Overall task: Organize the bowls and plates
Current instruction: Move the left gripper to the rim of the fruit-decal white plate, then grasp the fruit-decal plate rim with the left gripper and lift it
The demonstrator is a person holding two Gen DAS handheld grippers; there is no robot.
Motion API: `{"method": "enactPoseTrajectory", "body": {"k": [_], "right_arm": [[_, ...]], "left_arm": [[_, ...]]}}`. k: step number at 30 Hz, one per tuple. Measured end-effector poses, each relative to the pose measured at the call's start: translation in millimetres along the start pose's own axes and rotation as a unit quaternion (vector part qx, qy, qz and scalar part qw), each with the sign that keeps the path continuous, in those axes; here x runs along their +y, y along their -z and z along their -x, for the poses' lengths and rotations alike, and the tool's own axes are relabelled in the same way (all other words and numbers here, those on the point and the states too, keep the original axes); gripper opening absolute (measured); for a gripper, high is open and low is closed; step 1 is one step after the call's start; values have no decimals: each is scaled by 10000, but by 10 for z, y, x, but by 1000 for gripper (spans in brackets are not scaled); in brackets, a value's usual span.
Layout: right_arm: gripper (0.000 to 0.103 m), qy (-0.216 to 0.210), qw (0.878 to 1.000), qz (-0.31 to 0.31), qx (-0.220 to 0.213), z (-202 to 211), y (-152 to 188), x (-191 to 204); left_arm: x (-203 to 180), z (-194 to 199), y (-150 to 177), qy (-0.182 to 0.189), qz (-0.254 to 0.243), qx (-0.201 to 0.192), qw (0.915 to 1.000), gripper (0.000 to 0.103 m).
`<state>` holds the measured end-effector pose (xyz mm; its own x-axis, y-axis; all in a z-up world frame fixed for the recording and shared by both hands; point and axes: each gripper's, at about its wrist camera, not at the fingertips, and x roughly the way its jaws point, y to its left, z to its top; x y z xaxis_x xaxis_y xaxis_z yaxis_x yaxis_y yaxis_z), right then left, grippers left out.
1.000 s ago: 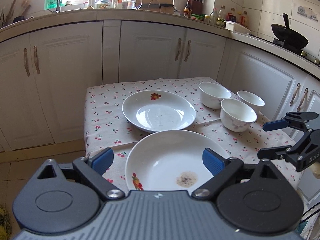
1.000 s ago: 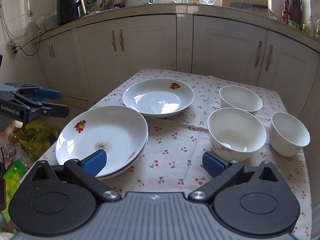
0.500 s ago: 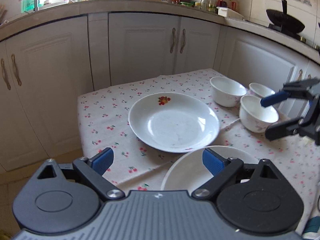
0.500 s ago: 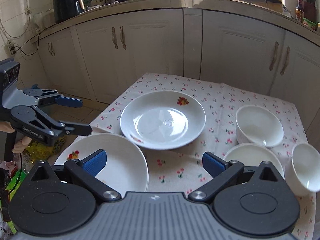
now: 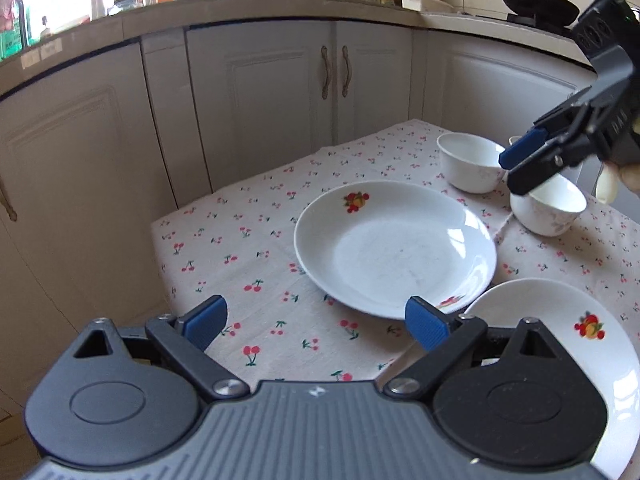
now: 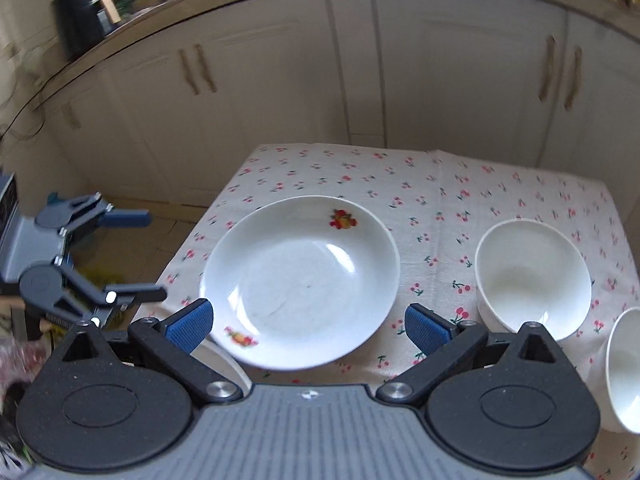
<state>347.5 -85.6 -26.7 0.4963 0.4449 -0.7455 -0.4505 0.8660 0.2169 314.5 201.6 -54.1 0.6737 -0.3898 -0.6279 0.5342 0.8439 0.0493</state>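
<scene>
Two white plates with fruit motifs lie on the cherry-print tablecloth [image 5: 260, 248]. The far plate [image 5: 396, 248] [image 6: 300, 280] is in the middle, and the near plate [image 5: 560, 320] sits at the table's front; only its rim [image 6: 224, 364] shows in the right wrist view. Two white bowls [image 5: 470, 160] [image 5: 548, 208] stand to the right, also seen as bowls [image 6: 532, 276] [image 6: 624, 368]. My left gripper [image 5: 316, 322] [image 6: 154, 254] is open over bare cloth left of the far plate. My right gripper [image 6: 308, 325] [image 5: 512, 172] is open, with the far plate's near rim between its fingers, untouched.
White cabinets [image 5: 280, 100] wrap closely around the small table's far and right sides. A wok [image 5: 538, 4] and bottles stand on the counter, and a black appliance [image 6: 84, 20] at its left. Floor lies beyond the table's left edge. A person's fingers [image 5: 624, 176] grip the right tool.
Both grippers moved forward toward the far plate, which now looks larger. The near plate slid to the lower right of the left view. The jaws of both stayed wide.
</scene>
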Motion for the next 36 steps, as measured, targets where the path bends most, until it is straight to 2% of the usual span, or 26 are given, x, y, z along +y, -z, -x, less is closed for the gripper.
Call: {"method": "enactPoseTrajectory", "body": {"k": [6,16,23,31,36], "right_arm": [[103,-138,9974,-619,331,-283,-152,-224],[100,-65,9919,-1074,674,-667,-324,-399],[90,89,9902,-1119,832,-831,-370,-442],[78,-84,9902,-1038,931,-952,-396,-459],[77,-76,9911,-889,986,-1008,-416,-438]], "left_arm": [[99,-212,114,263,-143,281,9992,95],[236,-502,58,898,-459,452,9939,93],[175,-649,33,1363,-750,512,9865,86],[141,-734,-32,1780,-1110,601,9759,84],[131,-760,-69,1973,-1270,605,9702,84]]}}
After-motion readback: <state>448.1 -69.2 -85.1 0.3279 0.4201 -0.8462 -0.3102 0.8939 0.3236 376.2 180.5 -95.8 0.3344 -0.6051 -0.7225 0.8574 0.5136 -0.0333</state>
